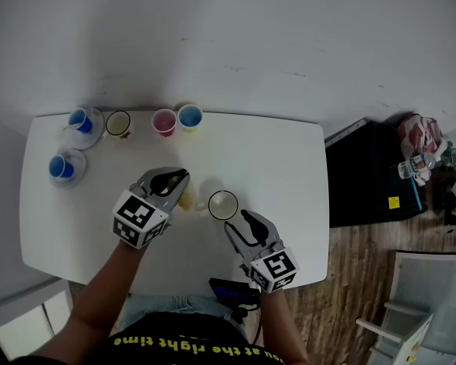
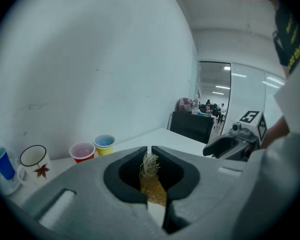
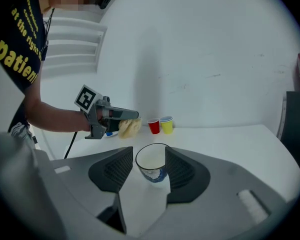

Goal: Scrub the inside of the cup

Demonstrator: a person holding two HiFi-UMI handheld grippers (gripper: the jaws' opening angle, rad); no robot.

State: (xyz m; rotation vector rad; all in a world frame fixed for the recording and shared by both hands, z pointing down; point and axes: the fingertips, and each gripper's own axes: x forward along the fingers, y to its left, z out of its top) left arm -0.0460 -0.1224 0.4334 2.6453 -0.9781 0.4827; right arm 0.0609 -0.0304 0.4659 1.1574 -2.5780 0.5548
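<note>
1. The left gripper (image 2: 149, 151) is clamped narrow on a yellow sponge (image 2: 153, 185), held above the table (image 1: 289, 166).
2. The right gripper (image 3: 149, 158) has its jaws apart, loosely flanking the cup (image 3: 152, 168).
3. The cup stands upright on the table, near the sponge.

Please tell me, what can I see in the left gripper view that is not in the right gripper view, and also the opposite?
Only the left gripper view shows the white mug with a leaf print and the right gripper from outside. Only the right gripper view shows the pale cup, seen between its own parted jaws, and the left gripper from outside. Both show the yellowish scrubber pinched in the left gripper, the red cup and the yellow cup.
</note>
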